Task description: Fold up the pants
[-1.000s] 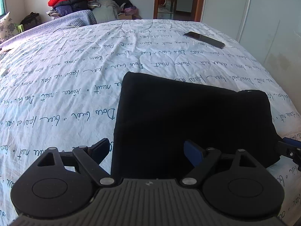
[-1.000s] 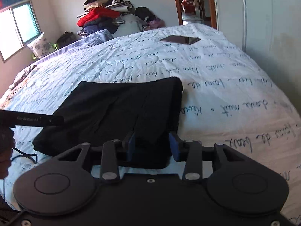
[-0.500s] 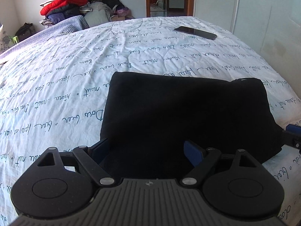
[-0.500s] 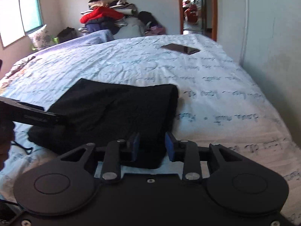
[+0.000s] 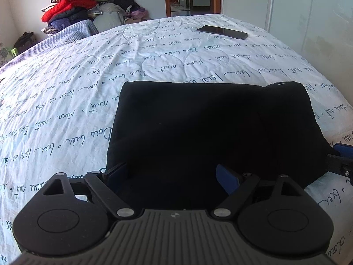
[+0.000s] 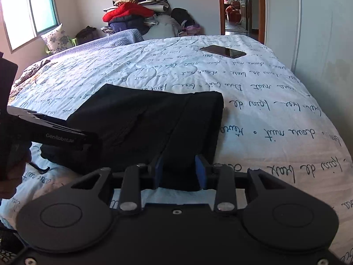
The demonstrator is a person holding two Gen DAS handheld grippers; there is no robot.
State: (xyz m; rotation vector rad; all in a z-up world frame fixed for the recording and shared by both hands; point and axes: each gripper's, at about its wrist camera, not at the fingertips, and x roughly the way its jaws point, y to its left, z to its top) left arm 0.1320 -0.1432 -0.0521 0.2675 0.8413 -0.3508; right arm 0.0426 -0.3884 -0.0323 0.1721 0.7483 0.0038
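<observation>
Since the frame of a second ago, the left gripper point(image 5: 172, 175) has been carried rightward and inward, so that the near left corner of the black folded fabric pants point(image 5: 209, 132) is now straddled by its widely spread fingers, where previously its left finger lay off the cloth on the white quilted bedspread with blue script lettering point(image 5: 66, 92). The right gripper point(image 6: 179, 172) has been brought lower and closer to the near right corner of the pants point(image 6: 154, 123); its blue pads point(image 6: 199, 172) are held apart with the corner's edge lying between them, and no pinch is seen.

The pants are seen as a compact rectangle directly ahead of both grippers, already doubled into several layers, with a seam or fold line running away from the right gripper. It is judged that most of the folding has been done. What is left appears to be either one more fold, with the near edge lifted and carried to the far edge, or a mere squaring of the bundle; which is intended cannot be told.

A dark flat smartphone point(image 5: 221, 32) lies far ahead and to the right of the left gripper, well apart from the pants. A heap of red, dark and pale clothing point(image 6: 132, 15) is stacked beyond the bed's far end.
</observation>
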